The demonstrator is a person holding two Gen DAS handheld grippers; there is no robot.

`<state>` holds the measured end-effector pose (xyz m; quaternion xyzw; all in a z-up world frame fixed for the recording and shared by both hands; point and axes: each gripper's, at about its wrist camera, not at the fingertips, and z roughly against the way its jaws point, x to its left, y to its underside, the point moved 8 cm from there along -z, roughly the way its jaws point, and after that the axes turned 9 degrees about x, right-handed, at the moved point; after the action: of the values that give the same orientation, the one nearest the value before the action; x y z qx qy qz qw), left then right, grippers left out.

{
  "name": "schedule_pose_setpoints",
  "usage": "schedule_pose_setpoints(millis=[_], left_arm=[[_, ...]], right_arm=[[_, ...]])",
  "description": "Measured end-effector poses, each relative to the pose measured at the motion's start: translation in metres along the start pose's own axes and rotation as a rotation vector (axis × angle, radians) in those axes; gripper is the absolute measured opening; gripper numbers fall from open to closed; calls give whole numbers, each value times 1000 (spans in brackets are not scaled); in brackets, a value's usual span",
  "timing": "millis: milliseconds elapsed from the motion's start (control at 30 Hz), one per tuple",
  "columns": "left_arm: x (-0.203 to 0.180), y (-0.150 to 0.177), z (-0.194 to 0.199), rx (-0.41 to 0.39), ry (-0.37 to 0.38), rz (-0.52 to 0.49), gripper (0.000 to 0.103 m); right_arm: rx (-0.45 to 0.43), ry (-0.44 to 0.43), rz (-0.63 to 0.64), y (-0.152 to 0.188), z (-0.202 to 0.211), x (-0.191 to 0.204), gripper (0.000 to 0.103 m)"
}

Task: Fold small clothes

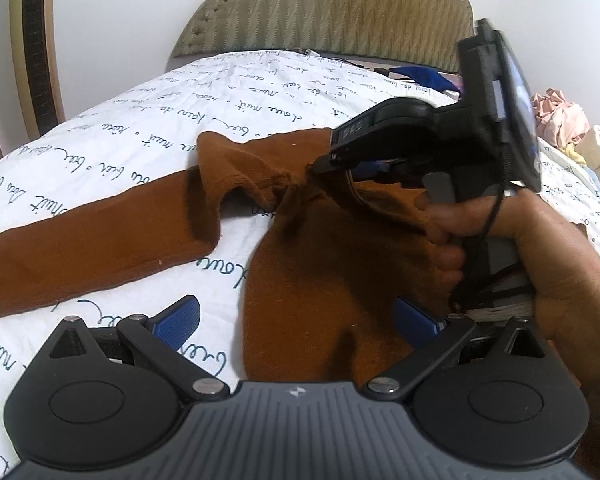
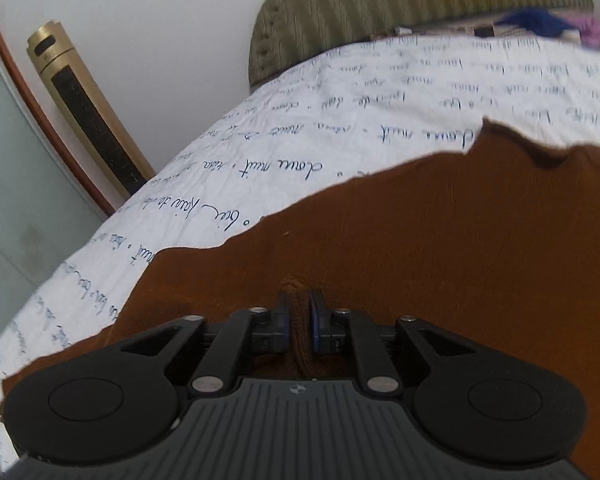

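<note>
A brown knit garment (image 1: 332, 264) lies spread on the bed, one long sleeve (image 1: 80, 256) stretching out to the left. My left gripper (image 1: 296, 320) hovers low over its body, open wide with nothing between its blue pads (image 1: 180, 320). A hand (image 1: 540, 240) holds my right gripper (image 1: 320, 164) over the garment's middle, where the fabric bunches up to its tips. In the right wrist view the brown garment (image 2: 420, 240) fills the foreground, and my right gripper (image 2: 299, 308) stands nearly shut with a ridge of the fabric pinched in the narrow gap.
The bed has a white sheet (image 1: 140, 140) printed with handwriting and a padded olive headboard (image 1: 328, 12). A gold tower fan (image 2: 84, 108) stands by the wall at left. A pile of pale clothes (image 1: 568, 128) lies at the right, and a blue item (image 1: 424, 74) near the headboard.
</note>
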<state>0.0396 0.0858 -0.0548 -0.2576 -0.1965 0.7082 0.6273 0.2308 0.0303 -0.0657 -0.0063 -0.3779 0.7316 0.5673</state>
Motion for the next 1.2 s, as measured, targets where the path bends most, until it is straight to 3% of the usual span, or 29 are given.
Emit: schedule_pose_setpoints(millis=[167,267,300,400,533,600,900,1200], left_arm=[[6,-1,2,-3,-1,26,103],[6,-2,2,-2,0,34,103],[7,-2,2,-3,-2,35,103],[7,-1,2,0,-7,33,103],[9,-1,3,0,-22,33,103],[10,-1,4,-1,-25,42,103],[7,-2,8,-2,-42,40,103],[3,-1,12,-4,-52,39,103]], right_arm=[[-43,-64,-21,-2,25,4,37],[-8,-121,-47,6,28,7,50],[17,-124,-54,11,26,6,55],[86,-83,-56,23,15,4,55],[63,-86,-67,22,26,6,57],[66,-80,-57,23,29,7,68],[38,0,46,39,49,14,75],[-40,-5,-3,51,79,2,77]])
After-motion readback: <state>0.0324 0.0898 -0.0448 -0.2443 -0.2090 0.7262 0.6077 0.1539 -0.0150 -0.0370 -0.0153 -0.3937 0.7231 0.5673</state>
